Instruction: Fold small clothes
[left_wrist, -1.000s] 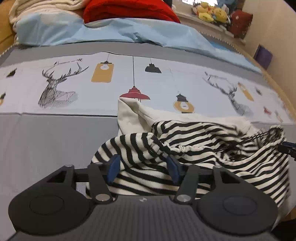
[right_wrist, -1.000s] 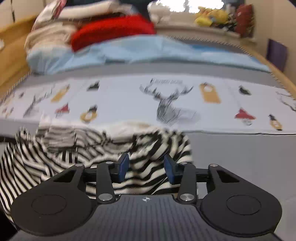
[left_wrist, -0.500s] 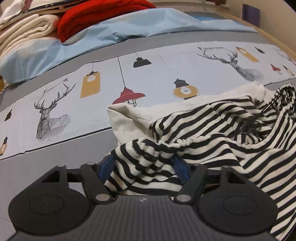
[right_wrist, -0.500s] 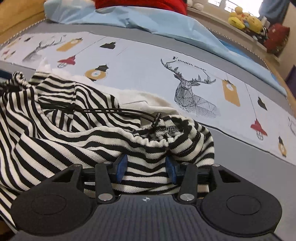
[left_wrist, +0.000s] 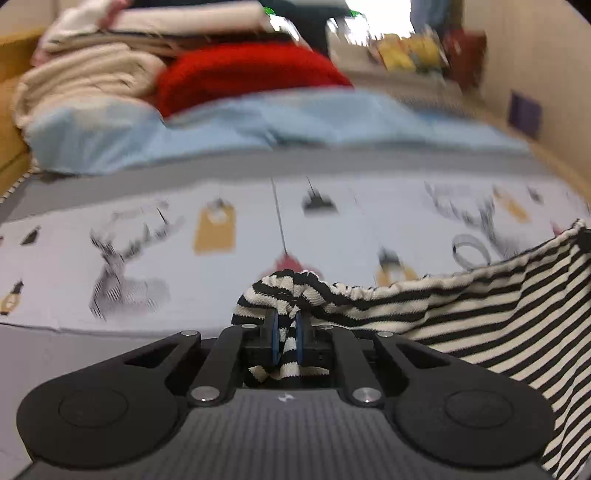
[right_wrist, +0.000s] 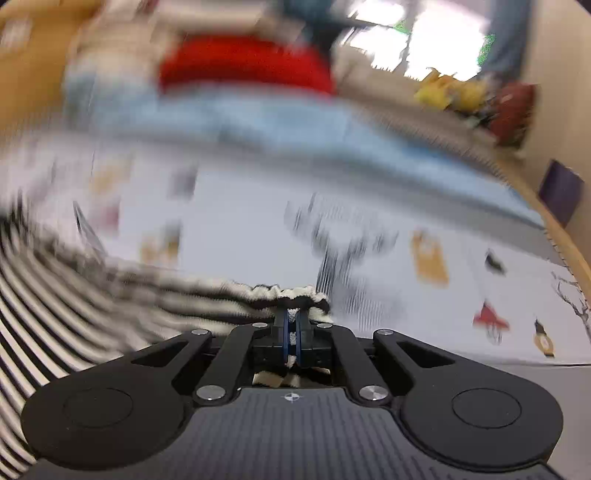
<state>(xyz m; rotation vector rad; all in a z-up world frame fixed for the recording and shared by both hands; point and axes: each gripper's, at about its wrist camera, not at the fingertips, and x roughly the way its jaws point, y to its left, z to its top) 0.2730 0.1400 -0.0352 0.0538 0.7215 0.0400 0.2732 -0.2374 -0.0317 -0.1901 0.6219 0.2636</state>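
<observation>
Far left in the left wrist view: cream knit blanket (left_wrist: 85, 85), thick and ribbed, heaped in soft folds. Beside it a red knit (left_wrist: 247, 74), chunky and rounded. Below both, pale blue sheet (left_wrist: 258, 125), smooth, loosely rumpled. Nearer, flat bed cover (left_wrist: 147, 236) in grey bands and a pale printed band with stag heads, hanging lamps and mustard tags, all smeared by motion blur.

At centre, left tool (left_wrist: 285, 339): matte black plastic links with silver rivets, blue pads, closing on a bunched corner of the striped garment (left_wrist: 480, 314), the fabric squeezed narrow between the pads. Garment: soft ribbed knit, black and cream stripes, gathered elasticated hem along the top edge. Stretched from the left tool away to the right as a taut, slightly sagging sheet, raised above the bed cover. Far right, blurred yellow plush toys (left_wrist: 410, 51) on a ledge and a purple square on the beige wall.

In the right wrist view, heavily blurred: stripes sweeping in from the left edge to the centre. Right tool (right_wrist: 291, 338), same black build, pads pressed nearly together, pinching the crinkled hem at the garment's other end. To the right, bare printed cover.
</observation>
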